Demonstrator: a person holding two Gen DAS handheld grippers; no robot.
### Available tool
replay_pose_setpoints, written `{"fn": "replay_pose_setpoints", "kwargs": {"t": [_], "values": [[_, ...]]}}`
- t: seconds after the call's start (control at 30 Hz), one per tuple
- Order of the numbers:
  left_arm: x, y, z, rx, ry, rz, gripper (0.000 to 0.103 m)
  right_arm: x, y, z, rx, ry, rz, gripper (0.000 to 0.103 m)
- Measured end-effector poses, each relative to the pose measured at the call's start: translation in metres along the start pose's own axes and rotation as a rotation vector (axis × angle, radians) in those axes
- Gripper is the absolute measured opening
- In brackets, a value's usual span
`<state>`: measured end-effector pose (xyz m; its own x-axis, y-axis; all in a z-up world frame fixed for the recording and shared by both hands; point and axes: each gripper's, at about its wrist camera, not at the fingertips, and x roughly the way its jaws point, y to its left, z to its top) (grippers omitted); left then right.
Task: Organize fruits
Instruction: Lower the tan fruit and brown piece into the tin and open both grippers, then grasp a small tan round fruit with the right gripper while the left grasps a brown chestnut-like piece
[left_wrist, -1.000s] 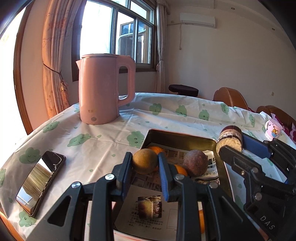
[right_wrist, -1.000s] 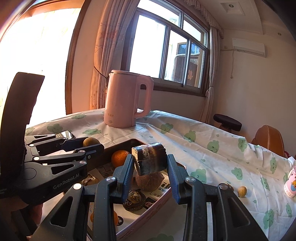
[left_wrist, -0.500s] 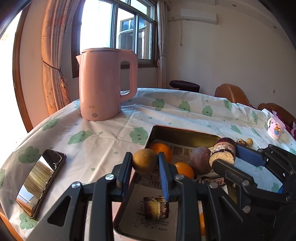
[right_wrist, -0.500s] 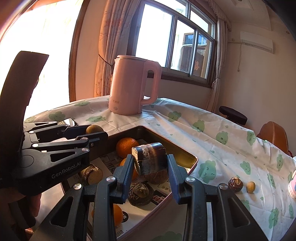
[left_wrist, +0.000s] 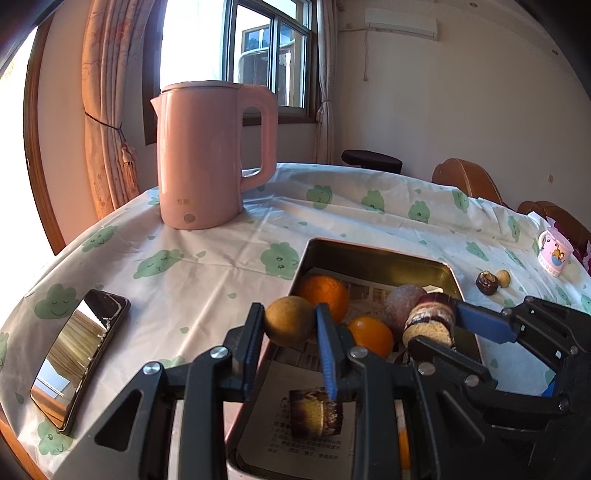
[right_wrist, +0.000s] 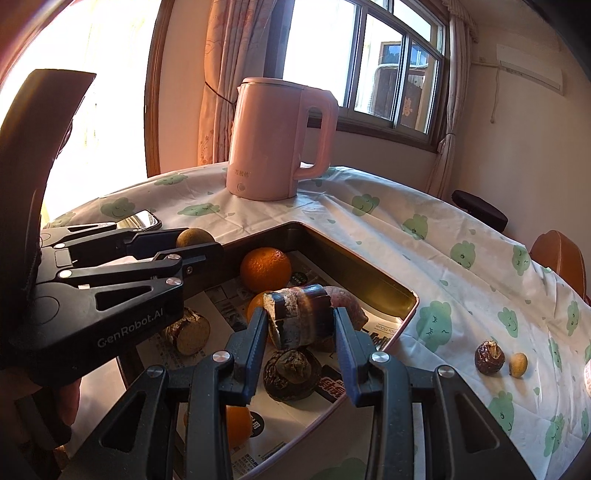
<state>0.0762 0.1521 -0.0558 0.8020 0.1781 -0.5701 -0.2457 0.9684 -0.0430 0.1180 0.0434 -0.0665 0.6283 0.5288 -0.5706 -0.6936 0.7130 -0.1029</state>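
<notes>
We hold our left gripper (left_wrist: 289, 325) over the near left edge of the metal tray (left_wrist: 376, 258), clenched on a small round brownish-yellow fruit (left_wrist: 289, 320) that sits between its two fingers. Our right gripper (right_wrist: 300, 325) hangs above the middle of the tray, its pads pressed on a dark, purple-skinned cylinder with a pale cut end (right_wrist: 297, 315); what kind of food it is we cannot tell for sure.

The tray stands on a table covered with a white cloth printed with green clouds (left_wrist: 221, 266). It is lined with printed paper. Inside it we see one orange (right_wrist: 265, 269) near the far corner, a second orange (left_wrist: 370, 336) closer to us, and part of a third orange (right_wrist: 238, 424) at the near edge, half hidden behind the right gripper. A round reddish-brown fruit (left_wrist: 404, 304) lies behind the held cylinder. A dark wrinkled fruit (right_wrist: 291, 374) lies under the right gripper, and a short brown-and-tan cylinder (left_wrist: 314, 411) rests on the paper at the near end.

On the cloth, well apart from the tray, a dark wrinkled piece (right_wrist: 489, 357) and a small yellow ball (right_wrist: 518, 364) lie just beside each other. A pink kettle (left_wrist: 212, 158) stands upright beyond the tray, a phone (left_wrist: 79, 363) lies flat on the left, and a small printed cup (left_wrist: 554, 251) stands at the far right.
</notes>
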Motion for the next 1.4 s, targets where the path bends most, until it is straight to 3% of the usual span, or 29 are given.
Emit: {"fn": "replay_pose_setpoints", "kwargs": {"t": [0.2,0.33,0.4,0.47,0.53,0.73,0.97,1.1,1.2,1.4], "values": [[0.001,0.000,0.000,0.003,0.004,0.009,0.030,0.003,0.000,0.000,0.000,0.016,0.014,0.039],[0.001,-0.002,0.000,0.008,-0.002,0.018,0.032,0.002,0.003,0.000,-0.013,0.006,0.022,0.056],[-0.001,-0.002,-0.001,0.009,-0.008,0.028,0.040,-0.001,0.004,0.000,-0.019,-0.005,0.020,0.057],[-0.005,-0.001,-0.001,0.003,-0.029,0.052,0.068,-0.002,0.003,0.000,-0.016,-0.013,0.018,0.058],[-0.011,0.000,-0.001,-0.010,-0.055,0.058,0.079,-0.004,0.001,0.000,-0.006,-0.018,0.014,0.061],[-0.027,-0.011,0.006,-0.012,-0.101,0.013,0.079,-0.025,-0.011,-0.007,-0.027,-0.062,-0.043,0.062],[-0.040,-0.067,0.016,0.068,-0.145,-0.049,0.085,-0.054,-0.088,-0.020,0.030,-0.056,-0.202,0.062],[-0.035,-0.110,0.022,0.135,-0.135,-0.092,0.086,-0.054,-0.152,-0.033,0.172,-0.006,-0.302,0.062],[-0.023,-0.142,0.027,0.180,-0.122,-0.121,0.093,-0.045,-0.190,-0.043,0.258,0.038,-0.363,0.062],[0.017,-0.176,0.038,0.186,-0.041,-0.131,0.093,-0.014,-0.222,-0.050,0.328,0.146,-0.339,0.062]]}}
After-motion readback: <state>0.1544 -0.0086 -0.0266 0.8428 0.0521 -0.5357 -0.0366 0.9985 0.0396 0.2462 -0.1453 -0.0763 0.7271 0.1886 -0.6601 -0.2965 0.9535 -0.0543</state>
